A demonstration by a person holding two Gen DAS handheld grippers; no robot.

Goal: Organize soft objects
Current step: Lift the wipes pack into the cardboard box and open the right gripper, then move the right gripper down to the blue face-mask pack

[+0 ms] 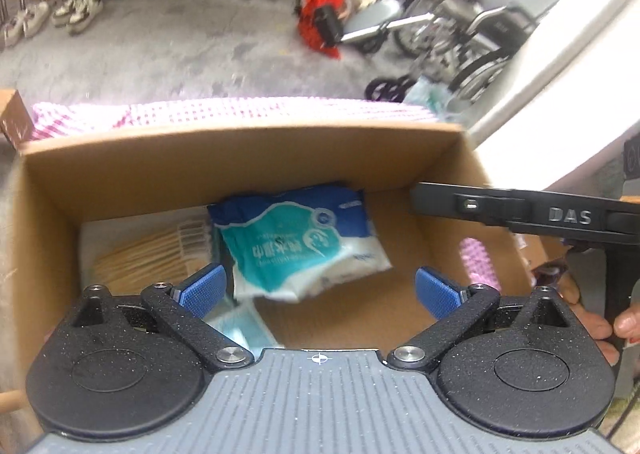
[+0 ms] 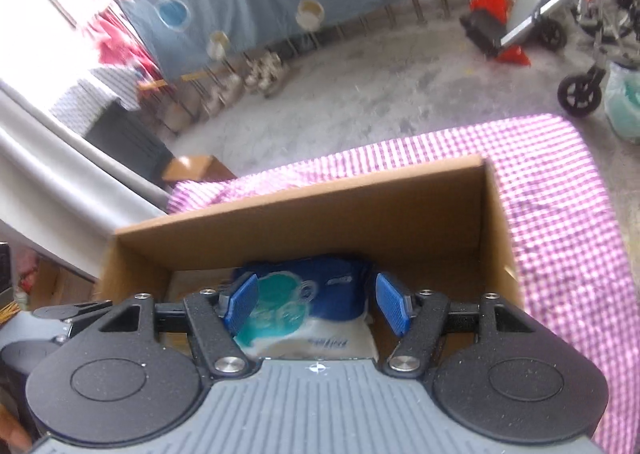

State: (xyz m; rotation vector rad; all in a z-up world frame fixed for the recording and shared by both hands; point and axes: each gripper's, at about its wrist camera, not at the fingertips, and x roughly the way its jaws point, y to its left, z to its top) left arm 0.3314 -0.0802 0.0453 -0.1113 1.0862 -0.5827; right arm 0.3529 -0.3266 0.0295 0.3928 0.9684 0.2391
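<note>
Left gripper [image 1: 318, 292] nearest the lens, blue pads spread wide, nothing between them, hovering over the open cardboard box [image 1: 240, 157]. Right gripper [image 2: 318, 306] also over the box, jaws apart; the wet-wipes pack [image 2: 308, 302] sits in the gap between its pads but neither pad presses on it, so not gripped.

Box stands on a pink checked cloth [image 2: 560, 193] covering the surface. The right gripper's black body, lettered DAS, reaches in from the right edge of the left view, a person's hand [image 1: 596, 326] on its handle.

Inside the box: blue-and-teal wet-wipes pack [image 1: 298, 242], tilted, blurred, possibly dropping or just resting askew, cannot tell. To its left a flat clear packet of wooden sticks [image 1: 148, 254] with a barcode. A second pale blue pack [image 1: 240, 328] partly hidden beneath. A lilac knobbly item [image 1: 478, 262] near the right wall, too unclear to name.

Handling, judged: pack is light, soft, squashy, film wrapper slick. Pinch across the short width mid-body, not the crimped end seam, which would likely slip or tear.
</note>
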